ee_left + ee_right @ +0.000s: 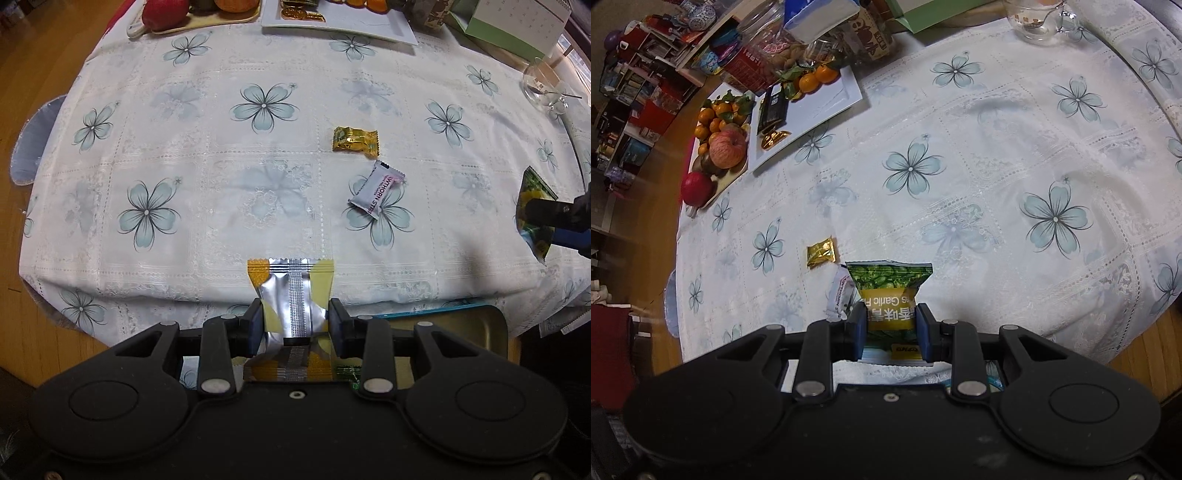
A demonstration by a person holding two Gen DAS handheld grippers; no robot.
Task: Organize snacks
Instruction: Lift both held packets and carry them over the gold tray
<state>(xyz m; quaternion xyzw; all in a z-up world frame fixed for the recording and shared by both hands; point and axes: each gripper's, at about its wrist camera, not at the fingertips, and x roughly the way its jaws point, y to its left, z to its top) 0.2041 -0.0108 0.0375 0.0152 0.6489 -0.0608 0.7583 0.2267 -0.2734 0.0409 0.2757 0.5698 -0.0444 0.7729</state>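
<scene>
The left gripper (295, 321) squeezes a yellow and silver packet (291, 291), and the right gripper (891, 328) squeezes a green snack bag (890, 291). Farther out at about one o'clock in the left view, a white snack stick (376, 190) and then a gold candy (355, 141) lie on the flowered tablecloth (221, 166).

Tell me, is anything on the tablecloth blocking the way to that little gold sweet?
Nothing visible does. The gold sweet lies on open tablecloth, with only the white hawthorn strip packet beside it, apart. But both tongs are full: the left tongs grip a yellow-and-silver packet, the right tongs a green pea packet.
</scene>
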